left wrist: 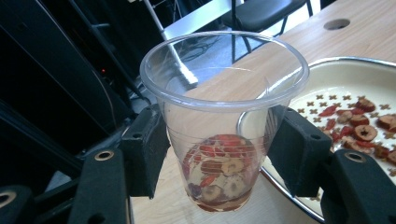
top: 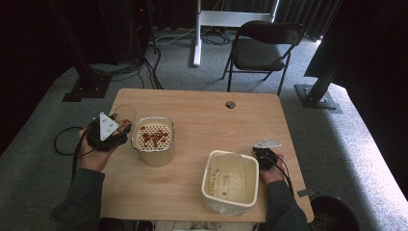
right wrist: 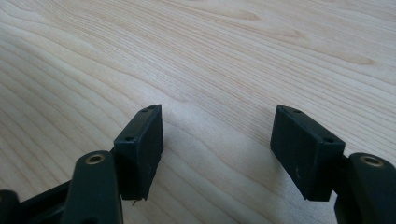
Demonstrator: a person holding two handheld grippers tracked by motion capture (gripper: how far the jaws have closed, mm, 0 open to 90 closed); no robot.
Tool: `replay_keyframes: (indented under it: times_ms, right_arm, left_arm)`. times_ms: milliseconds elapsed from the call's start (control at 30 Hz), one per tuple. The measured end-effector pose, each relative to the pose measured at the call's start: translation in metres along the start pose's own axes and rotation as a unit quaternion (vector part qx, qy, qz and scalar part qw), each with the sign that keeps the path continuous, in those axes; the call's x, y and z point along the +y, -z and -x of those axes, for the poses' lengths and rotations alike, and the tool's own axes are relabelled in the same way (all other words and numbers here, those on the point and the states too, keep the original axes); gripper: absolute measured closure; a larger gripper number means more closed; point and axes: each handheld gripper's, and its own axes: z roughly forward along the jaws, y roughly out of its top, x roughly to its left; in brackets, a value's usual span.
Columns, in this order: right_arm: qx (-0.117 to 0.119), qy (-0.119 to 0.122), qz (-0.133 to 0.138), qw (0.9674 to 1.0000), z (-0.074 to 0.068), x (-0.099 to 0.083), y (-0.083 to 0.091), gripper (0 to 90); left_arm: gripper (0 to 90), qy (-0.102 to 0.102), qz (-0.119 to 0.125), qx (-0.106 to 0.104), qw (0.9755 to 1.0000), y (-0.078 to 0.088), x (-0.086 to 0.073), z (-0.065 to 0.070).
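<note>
While I'm clamping the plastic cup (left wrist: 224, 121) of dried fruit upright in my left gripper (left wrist: 219, 154), the sieve bowl (top: 169, 126) is sitting just right of it; right gripper (right wrist: 217, 154) is idling open, empty.

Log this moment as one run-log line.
left gripper: shut on clear cup of dried fruit | right gripper: open, above table | strainer pot: holds fruit

Black blocky hand-held gripper (left wrist: 219, 154) pads, brass-ringed screws, grey-green sleeves (top: 82, 202).
</note>
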Motion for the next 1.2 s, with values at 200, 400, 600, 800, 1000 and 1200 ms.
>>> replay_keyframes:
  times_ms: [200, 400, 600, 800, 1000, 1200]
  right_arm:
    - [0.000, 0.000, 0.000, 1.0000, 0.000, 0.000, 0.000, 33.8]
    - [0.000, 0.000, 0.000, 1.0000, 0.000, 0.000, 0.000, 33.8]
    - [0.000, 0.000, 0.000, 1.0000, 0.000, 0.000, 0.000, 33.8]
    - [0.000, 0.000, 0.000, 1.0000, 0.000, 0.000, 0.000, 33.9]
    - [0.000, 0.000, 0.000, 1.0000, 0.000, 0.000, 0.000, 33.9]
    - [0.000, 0.000, 0.000, 1.0000, 0.000, 0.000, 0.000, 33.8]
  left_arm:
    - [41.1, -0.024, -0.005, 0.000, 0.9997, -0.002, 0.008, 0.003]
    - [41.1, -0.066, -0.013, 0.012, 0.9977, -0.003, 0.019, 0.007]
    - [41.1, -0.120, -0.026, 0.020, 0.9922, -0.004, 0.027, 0.014]
    - [41.2, -0.169, -0.036, 0.024, 0.9846, -0.005, 0.030, 0.021]
    - [43.1, -0.222, -0.043, 0.044, 0.9731, -0.006, 0.030, 0.031]
    - [43.5, -0.246, -0.042, 0.058, 0.9667, -0.009, 0.029, 0.038]
